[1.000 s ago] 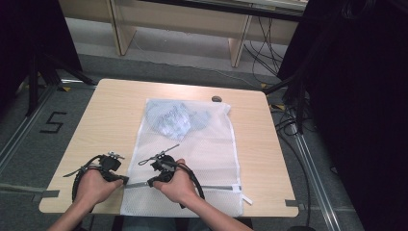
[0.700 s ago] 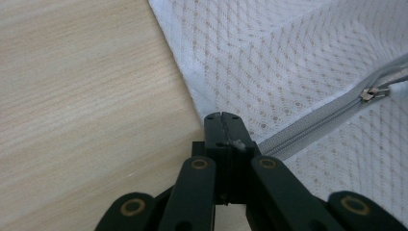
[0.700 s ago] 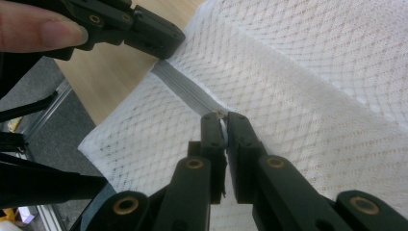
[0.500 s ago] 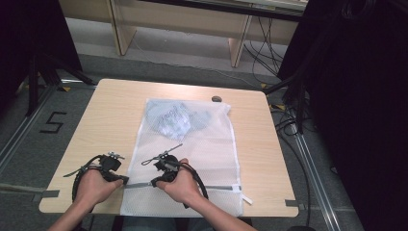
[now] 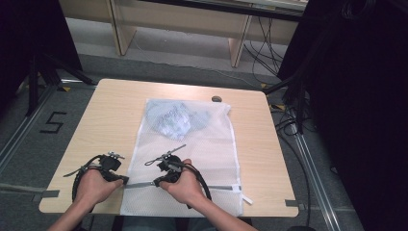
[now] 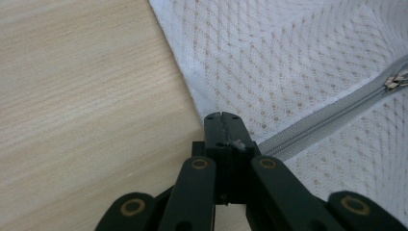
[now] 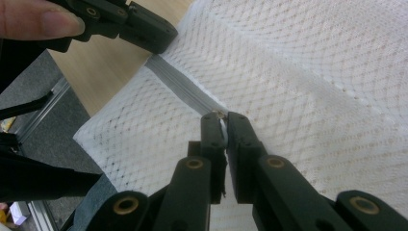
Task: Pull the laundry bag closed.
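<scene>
My left fingers [image 6: 222, 117] clamp the zipper [image 6: 332, 118] end at the mesh bag's [image 5: 202, 144] near-left edge on the table [image 5: 115, 110]; right fingers [image 7: 222, 117] pinch its slider [image 7: 219, 115]. Best to pull straight along the track, keeping it taut.

A white mesh laundry bag [image 5: 192, 159] lies flat on the worktop, its long side running away from the person. Bluish crumpled clothes [image 5: 175, 118] fill its far end. A grey zipper [image 6: 332, 118] crosses the near end, and its metal slider [image 6: 395, 81] sits on the tape.
</scene>
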